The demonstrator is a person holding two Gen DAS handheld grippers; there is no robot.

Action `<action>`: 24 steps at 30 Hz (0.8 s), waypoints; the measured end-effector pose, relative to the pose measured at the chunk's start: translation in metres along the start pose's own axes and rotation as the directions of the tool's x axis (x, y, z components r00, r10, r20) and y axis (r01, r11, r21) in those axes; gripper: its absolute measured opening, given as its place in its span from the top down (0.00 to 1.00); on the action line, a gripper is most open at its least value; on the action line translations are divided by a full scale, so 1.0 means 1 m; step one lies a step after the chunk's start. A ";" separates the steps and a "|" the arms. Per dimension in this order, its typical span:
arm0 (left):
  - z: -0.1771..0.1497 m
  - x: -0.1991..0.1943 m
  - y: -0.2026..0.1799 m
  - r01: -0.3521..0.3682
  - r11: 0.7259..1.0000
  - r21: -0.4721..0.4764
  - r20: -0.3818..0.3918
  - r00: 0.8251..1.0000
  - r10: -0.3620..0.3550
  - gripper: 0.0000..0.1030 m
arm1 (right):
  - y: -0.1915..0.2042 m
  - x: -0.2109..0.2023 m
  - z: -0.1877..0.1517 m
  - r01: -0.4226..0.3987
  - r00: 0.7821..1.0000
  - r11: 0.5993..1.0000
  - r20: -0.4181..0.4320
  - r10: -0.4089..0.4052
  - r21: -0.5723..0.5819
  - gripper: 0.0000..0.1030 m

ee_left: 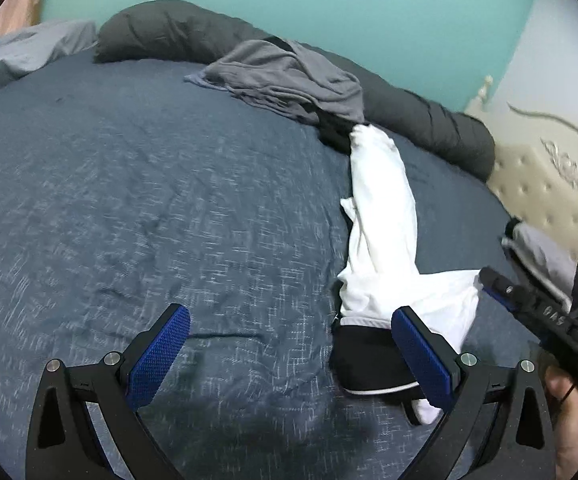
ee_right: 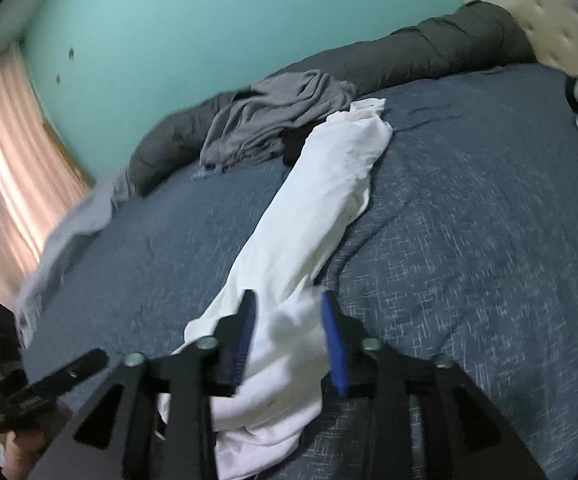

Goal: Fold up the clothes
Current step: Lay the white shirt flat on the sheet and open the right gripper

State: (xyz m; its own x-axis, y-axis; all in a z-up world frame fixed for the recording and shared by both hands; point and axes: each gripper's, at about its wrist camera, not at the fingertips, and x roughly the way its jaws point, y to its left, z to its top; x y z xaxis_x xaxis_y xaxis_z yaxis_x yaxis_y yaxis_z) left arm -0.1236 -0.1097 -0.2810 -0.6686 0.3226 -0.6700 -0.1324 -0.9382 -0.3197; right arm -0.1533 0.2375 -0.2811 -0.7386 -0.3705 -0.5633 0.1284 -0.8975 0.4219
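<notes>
Left claw (ee_left: 289, 356) is spread wide over the blue bed (ee_left: 129, 200), gripping nothing, its right pad (ee_left: 423, 356) just in front of the white garment's (ee_left: 385, 240) dark waistband end. That garment stretches away toward a crumpled grey piece (ee_left: 285, 76) by the dark bolster (ee_left: 429, 120).

From the right wrist, the right claw (ee_right: 289, 340) is half parted with the white garment (ee_right: 309, 208) running between the pads, cloth looking slack, so released rather than pinched.

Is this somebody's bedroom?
Most likely yes. There's a big bed with a blue cover, a long dark pillow by the teal wall, a padded headboard, and clothes like a white garment lying on it.
</notes>
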 end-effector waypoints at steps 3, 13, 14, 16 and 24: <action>-0.002 0.005 0.003 0.006 1.000 -0.017 -0.002 1.000 -0.006 0.00 | -0.005 -0.005 -0.002 -0.006 1.000 1.000 0.007 0.006 0.012 0.51; -0.015 0.012 0.001 -0.017 1.000 0.001 -0.029 0.999 0.017 0.00 | -0.012 -0.011 -0.017 -0.027 0.998 0.999 -0.050 0.028 0.028 0.47; -0.017 0.013 -0.001 -0.031 0.999 0.017 -0.034 0.999 0.031 0.00 | -0.014 -0.010 -0.017 -0.030 0.998 0.999 -0.061 0.032 0.035 0.47; -0.021 0.015 -0.006 -0.028 0.998 0.054 -0.047 0.998 0.031 0.00 | -0.014 -0.012 -0.016 -0.029 0.998 0.999 -0.054 0.031 0.035 0.46; -0.031 0.029 -0.019 0.022 0.994 0.105 -0.128 0.992 -0.008 0.00 | -0.021 -0.017 -0.009 -0.023 1.000 0.998 -0.019 0.024 0.057 0.45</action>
State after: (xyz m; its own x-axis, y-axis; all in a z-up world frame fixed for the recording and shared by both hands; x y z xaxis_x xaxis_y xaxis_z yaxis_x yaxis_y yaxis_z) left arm -0.1181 -0.0790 -0.3149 -0.5682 0.3436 -0.7477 -0.2230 -0.9389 -0.2620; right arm -0.1375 0.2602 -0.2872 -0.7225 -0.3963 -0.5665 0.1073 -0.8737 0.4744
